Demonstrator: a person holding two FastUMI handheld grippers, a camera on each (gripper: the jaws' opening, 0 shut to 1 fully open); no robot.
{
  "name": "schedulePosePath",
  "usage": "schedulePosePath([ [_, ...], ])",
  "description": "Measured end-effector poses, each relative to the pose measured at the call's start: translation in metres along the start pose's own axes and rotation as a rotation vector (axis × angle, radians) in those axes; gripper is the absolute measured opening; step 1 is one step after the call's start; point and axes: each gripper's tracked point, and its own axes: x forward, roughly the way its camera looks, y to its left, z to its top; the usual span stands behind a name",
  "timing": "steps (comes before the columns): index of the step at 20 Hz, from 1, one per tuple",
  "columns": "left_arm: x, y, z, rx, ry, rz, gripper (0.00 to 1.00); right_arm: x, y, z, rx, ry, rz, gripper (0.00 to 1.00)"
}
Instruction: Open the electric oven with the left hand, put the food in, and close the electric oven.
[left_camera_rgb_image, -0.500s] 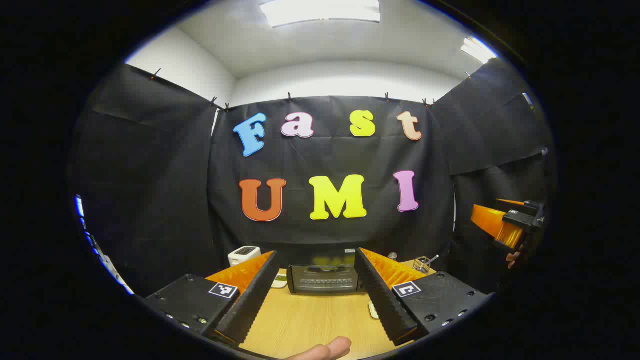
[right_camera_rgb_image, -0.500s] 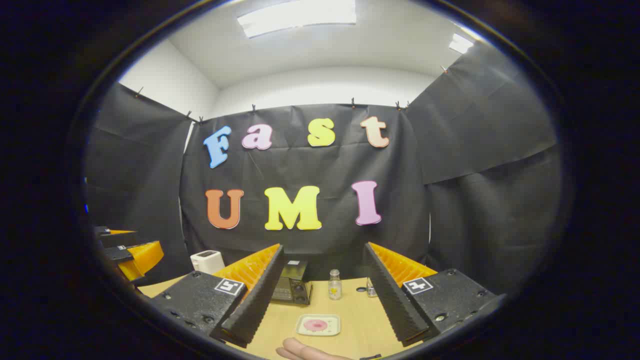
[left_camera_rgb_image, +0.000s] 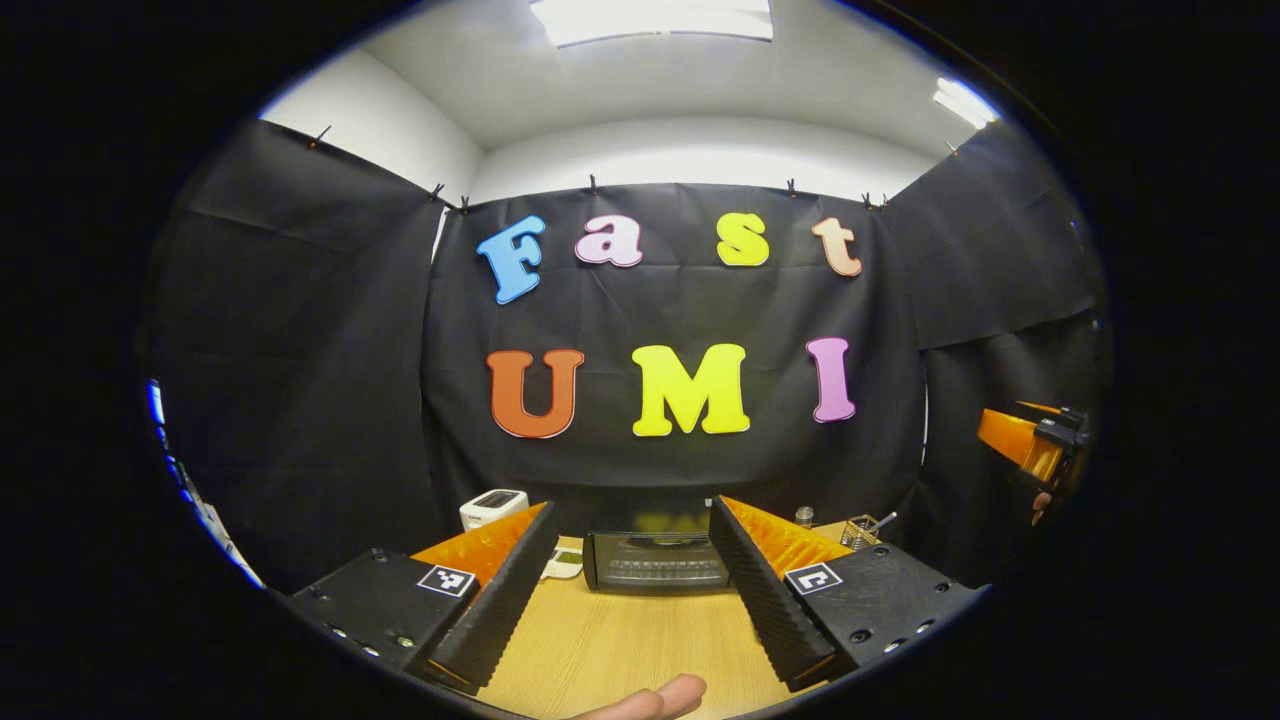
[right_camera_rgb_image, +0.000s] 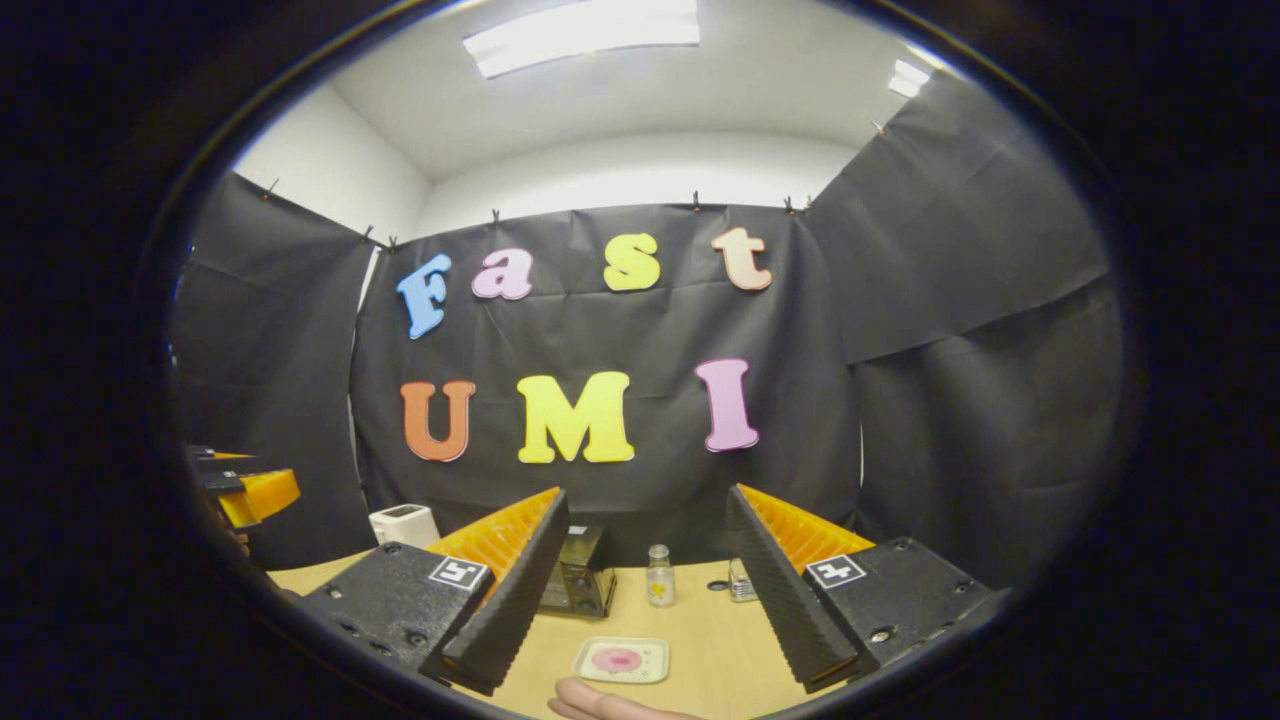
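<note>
Oven (left_camera_rgb_image: 657, 560), one, door closed, stands on the bench (left_camera_rgb_image: 620, 640) straight ahead between the left gripper (left_camera_rgb_image: 630, 605)'s fingers, which are spread wide and hold nothing. Left of them sits one white toaster (left_camera_rgb_image: 492, 508); right of them a glass with a stick (left_camera_rgb_image: 862, 530). Far right hangs the right gripper (left_camera_rgb_image: 1035, 450). In the right gripper view, its own fingers (right_camera_rgb_image: 500, 610) gape wide around one plate of pink food (right_camera_rgb_image: 620, 660) and one small bottle (right_camera_rgb_image: 659, 576), the oven against the left finger.
</note>
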Motion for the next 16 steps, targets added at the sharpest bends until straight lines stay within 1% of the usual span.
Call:
schedulePosePath([
  [1,0.006,0.000,-0.001,-0.006,0.004,0.000,0.96,0.006,-0.005,0.000,0.006,0.003,-0.004,1.00],
  [2,0.014,-0.002,-0.002,-0.013,0.006,-0.008,0.96,0.012,-0.008,-0.003,0.008,0.006,-0.004,0.96],
  [5,0.039,-0.007,-0.001,-0.014,0.001,-0.019,0.96,0.027,-0.016,-0.003,-0.002,0.006,-0.009,0.96],
  [8,0.077,-0.016,-0.010,-0.006,0.008,-0.021,0.96,0.041,-0.019,-0.004,-0.017,0.007,-0.012,0.96],
  [9,0.092,-0.020,-0.014,-0.013,0.014,-0.029,0.96,0.045,-0.019,-0.003,-0.022,0.006,-0.009,1.00],
  [13,0.155,-0.040,-0.052,-0.046,0.090,-0.080,0.96,0.059,-0.028,-0.003,-0.040,-0.003,-0.005,1.00],
  [16,0.201,-0.048,-0.090,-0.041,0.186,-0.098,0.96,0.067,-0.038,-0.006,-0.048,-0.008,-0.008,1.00],
])
